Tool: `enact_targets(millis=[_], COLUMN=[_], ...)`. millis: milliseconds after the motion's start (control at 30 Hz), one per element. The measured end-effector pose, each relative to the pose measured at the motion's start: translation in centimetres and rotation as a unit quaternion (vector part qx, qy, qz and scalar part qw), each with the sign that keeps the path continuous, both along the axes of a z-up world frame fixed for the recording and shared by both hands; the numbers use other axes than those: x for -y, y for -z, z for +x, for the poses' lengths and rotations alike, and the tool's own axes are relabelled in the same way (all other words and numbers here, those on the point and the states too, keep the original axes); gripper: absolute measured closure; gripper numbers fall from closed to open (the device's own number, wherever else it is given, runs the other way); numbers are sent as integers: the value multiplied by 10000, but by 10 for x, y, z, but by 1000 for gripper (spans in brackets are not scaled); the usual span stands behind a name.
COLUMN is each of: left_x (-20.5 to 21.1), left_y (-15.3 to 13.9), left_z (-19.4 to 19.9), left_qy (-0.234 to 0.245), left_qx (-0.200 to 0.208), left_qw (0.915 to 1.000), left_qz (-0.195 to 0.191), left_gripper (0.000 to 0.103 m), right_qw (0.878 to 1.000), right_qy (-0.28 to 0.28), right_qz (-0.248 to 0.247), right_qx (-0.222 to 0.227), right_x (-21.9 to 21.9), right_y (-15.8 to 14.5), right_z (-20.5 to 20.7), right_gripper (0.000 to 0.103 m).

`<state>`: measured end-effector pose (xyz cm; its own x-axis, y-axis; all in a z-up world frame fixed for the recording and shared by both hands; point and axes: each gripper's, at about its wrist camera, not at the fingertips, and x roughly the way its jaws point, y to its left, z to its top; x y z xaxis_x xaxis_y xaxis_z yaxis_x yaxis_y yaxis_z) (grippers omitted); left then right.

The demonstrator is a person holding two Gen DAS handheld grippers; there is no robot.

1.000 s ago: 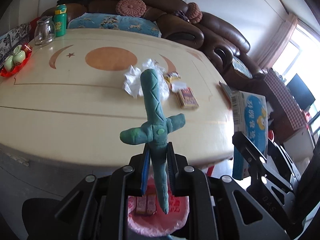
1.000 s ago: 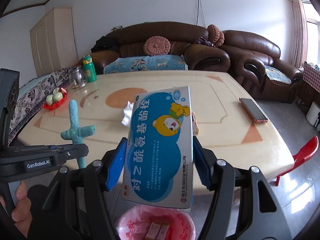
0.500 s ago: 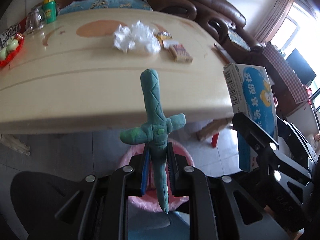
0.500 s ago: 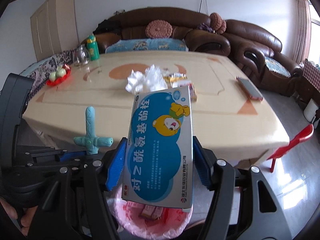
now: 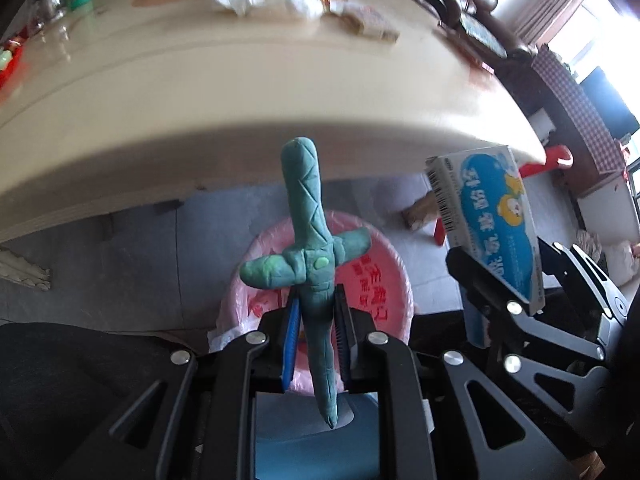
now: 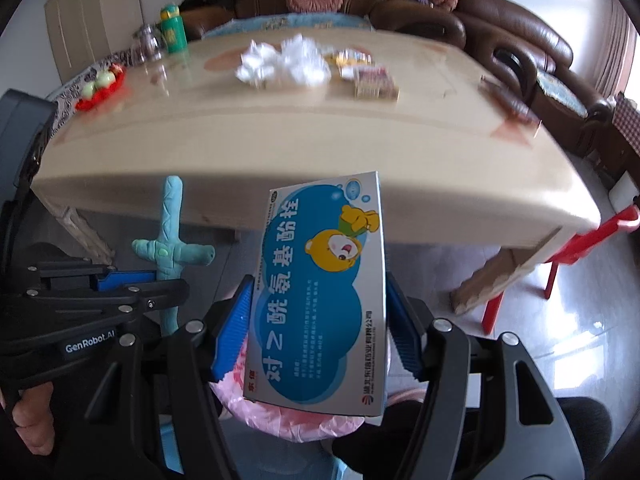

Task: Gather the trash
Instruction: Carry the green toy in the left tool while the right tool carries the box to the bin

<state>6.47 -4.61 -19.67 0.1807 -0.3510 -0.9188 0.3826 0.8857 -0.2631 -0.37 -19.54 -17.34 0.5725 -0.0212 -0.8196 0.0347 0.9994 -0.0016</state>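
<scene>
A green clay cross is held in the left gripper, whose jaws are narrowed to a slim gap and pressed on its lower stem, the pointed tail hanging below the pads. A blue medicine box is clamped across its width by the right gripper, whose jaws stand about half apart. Both items are poised above the pink-lined bin, which stands on the floor just in front of the table; the cross is seen directly over the bin's mouth, the box beside it to the right. The cross is judged soft and easily dented, likely to bend at the thin stem, so it is best taken at the thicker junction of the arms and pressed only lightly; some sticking to the ribbed pads may be expected on release. The box is judged light and hollow, stiff along its edges but crushable on its broad faces, so the long edges are the sound place for a grip. Crumpled white paper and small packets are left on the table, well beyond the bin.
</scene>
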Motion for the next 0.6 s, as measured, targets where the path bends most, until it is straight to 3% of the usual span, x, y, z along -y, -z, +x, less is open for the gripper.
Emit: enact_targets(millis=[233, 600], left_x=[7, 14], left_y=[41, 95], left_z=[7, 16], left_qy=[65, 177], left_qx=[-487, -1051], left_qw=[9987, 9939], left_qz=[104, 270], left_gripper=[86, 86], right_qw=[9984, 9932], right_qy=[-46, -48], right_qz=[43, 52], right_qx=[-570, -1161], right_x=[1, 7], right_y=[52, 100], right_z=[5, 17], right_gripper=[41, 41])
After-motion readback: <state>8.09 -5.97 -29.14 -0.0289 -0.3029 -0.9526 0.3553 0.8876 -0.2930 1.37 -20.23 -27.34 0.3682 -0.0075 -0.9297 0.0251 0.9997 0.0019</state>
